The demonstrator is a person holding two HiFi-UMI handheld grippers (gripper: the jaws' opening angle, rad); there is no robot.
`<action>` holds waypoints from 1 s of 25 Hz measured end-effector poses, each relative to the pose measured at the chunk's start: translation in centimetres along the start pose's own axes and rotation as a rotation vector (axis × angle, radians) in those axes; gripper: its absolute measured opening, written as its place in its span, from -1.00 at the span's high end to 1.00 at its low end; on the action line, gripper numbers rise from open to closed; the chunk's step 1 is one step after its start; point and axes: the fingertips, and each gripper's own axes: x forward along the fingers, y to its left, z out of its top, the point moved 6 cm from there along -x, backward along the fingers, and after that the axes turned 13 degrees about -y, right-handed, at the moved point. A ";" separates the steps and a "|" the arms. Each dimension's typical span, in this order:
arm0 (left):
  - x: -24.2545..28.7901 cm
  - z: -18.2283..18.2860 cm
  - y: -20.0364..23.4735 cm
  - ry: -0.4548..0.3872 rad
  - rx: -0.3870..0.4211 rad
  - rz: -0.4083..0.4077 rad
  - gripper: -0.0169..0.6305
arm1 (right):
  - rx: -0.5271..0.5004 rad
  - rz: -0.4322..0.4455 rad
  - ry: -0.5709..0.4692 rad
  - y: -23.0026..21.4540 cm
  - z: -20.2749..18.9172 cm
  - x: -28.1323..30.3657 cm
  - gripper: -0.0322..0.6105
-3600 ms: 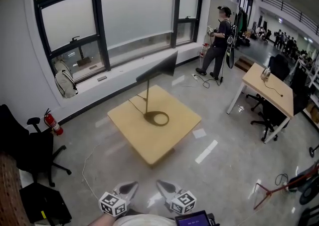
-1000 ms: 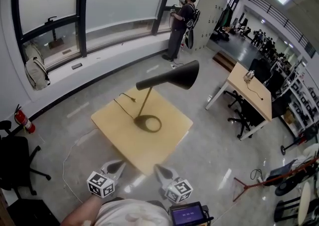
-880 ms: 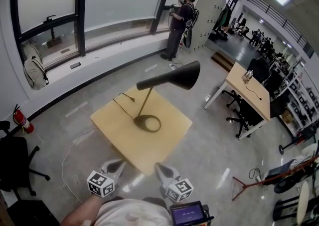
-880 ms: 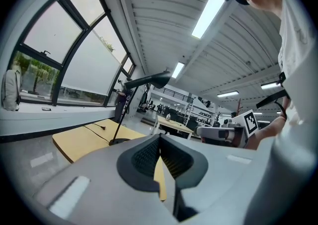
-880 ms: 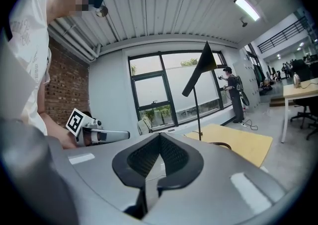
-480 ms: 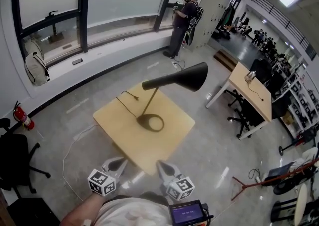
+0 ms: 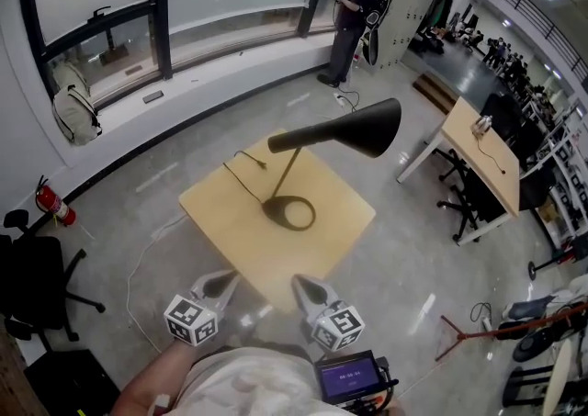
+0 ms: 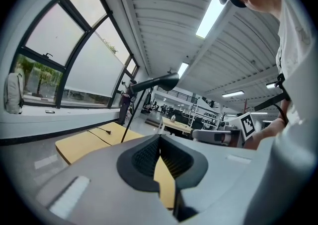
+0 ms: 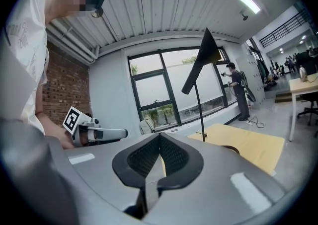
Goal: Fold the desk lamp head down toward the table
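A black desk lamp stands on a square light-wood table (image 7: 230, 221). Its cone-shaped head (image 7: 354, 128) is raised and roughly level, on a thin stem above a ring base (image 7: 288, 212). My left gripper (image 7: 221, 281) and right gripper (image 7: 304, 286) hover side by side over the floor just short of the table's near corner, both shut and empty, well away from the lamp. In the left gripper view the lamp head (image 8: 155, 82) shows above the shut left gripper (image 8: 160, 140). In the right gripper view the lamp head (image 9: 203, 60) rises beyond the shut right gripper (image 9: 159, 142).
A person (image 7: 360, 10) stands by the window at the back. A second desk (image 7: 480, 159) with office chairs is to the right. A black chair (image 7: 32, 267), fire extinguisher (image 7: 54, 204) and backpack (image 7: 73, 116) are on the left. A cord (image 7: 138, 263) trails across the floor.
Both grippers have moved forward together toward the table's near corner, and the table and lamp look closer. The jaws stay shut. The lamp's pose is unchanged.
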 end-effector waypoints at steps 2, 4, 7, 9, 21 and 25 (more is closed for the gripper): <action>0.1 -0.3 0.6 0.011 -0.001 0.032 0.94 | -0.011 0.026 -0.002 -0.5 0.4 0.9 0.86; 0.4 -0.4 1.1 0.021 -0.002 0.053 0.94 | -0.039 0.050 0.005 -1.0 0.7 1.6 0.86; 1.8 -0.3 1.4 0.029 0.010 0.057 0.94 | -0.076 0.070 0.013 -2.2 0.6 2.2 0.86; 3.4 0.0 1.4 0.031 0.024 0.044 0.94 | -0.085 0.074 0.007 -3.1 0.9 2.6 0.86; 12.5 0.3 -0.8 0.068 0.094 -0.046 0.94 | -0.066 0.009 -0.031 -9.9 2.4 1.6 0.86; 13.8 0.0 -1.3 0.079 0.105 -0.060 0.94 | -0.058 -0.011 -0.030 -11.6 2.3 1.4 0.86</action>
